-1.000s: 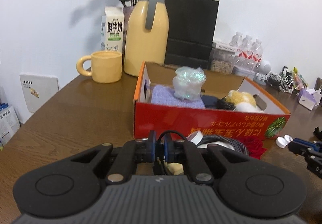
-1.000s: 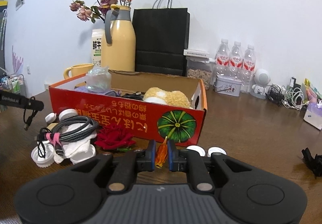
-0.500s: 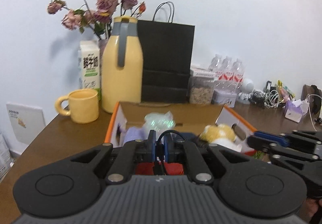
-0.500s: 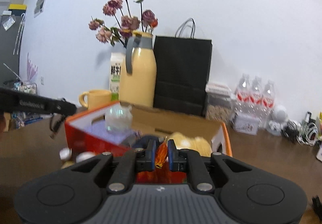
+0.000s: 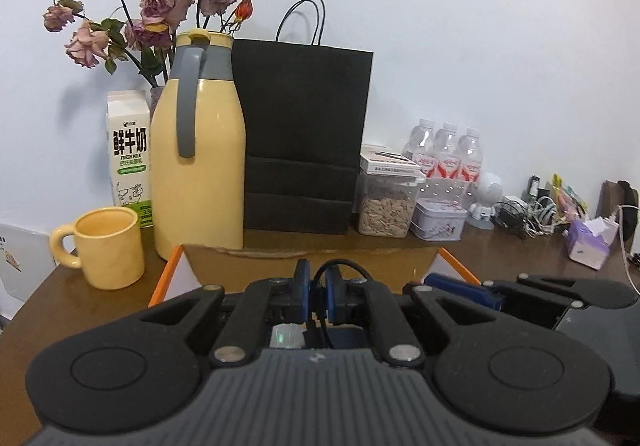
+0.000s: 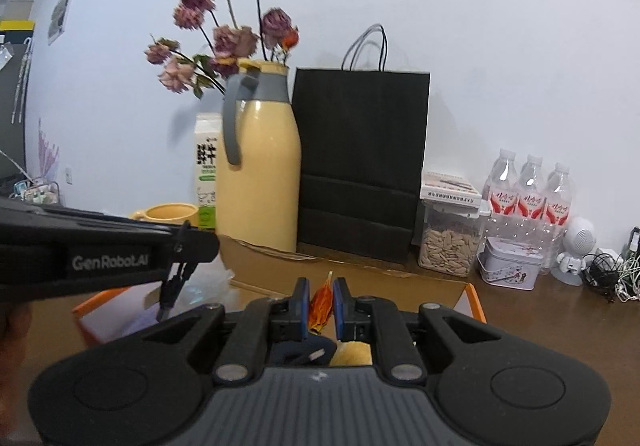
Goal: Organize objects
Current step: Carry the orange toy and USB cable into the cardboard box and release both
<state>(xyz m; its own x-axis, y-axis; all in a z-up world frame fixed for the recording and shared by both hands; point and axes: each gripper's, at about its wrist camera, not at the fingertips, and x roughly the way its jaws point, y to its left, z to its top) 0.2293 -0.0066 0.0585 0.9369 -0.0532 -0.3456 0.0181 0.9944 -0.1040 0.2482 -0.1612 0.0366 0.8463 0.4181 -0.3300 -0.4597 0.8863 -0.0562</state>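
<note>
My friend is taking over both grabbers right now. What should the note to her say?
Left gripper: shut on a black cable, whose plug end dangles over the cardboard box.
Right gripper: shut on a small orange thing, too small to name, also above the box.
The box sits in front of the yellow jug and the black bag.
Done: both things are picked up, and a few things already lie in the box.
Left: probably lower each one in, open the fingers, then check the table for anything missed; the area in front of the box is hidden.
</note>
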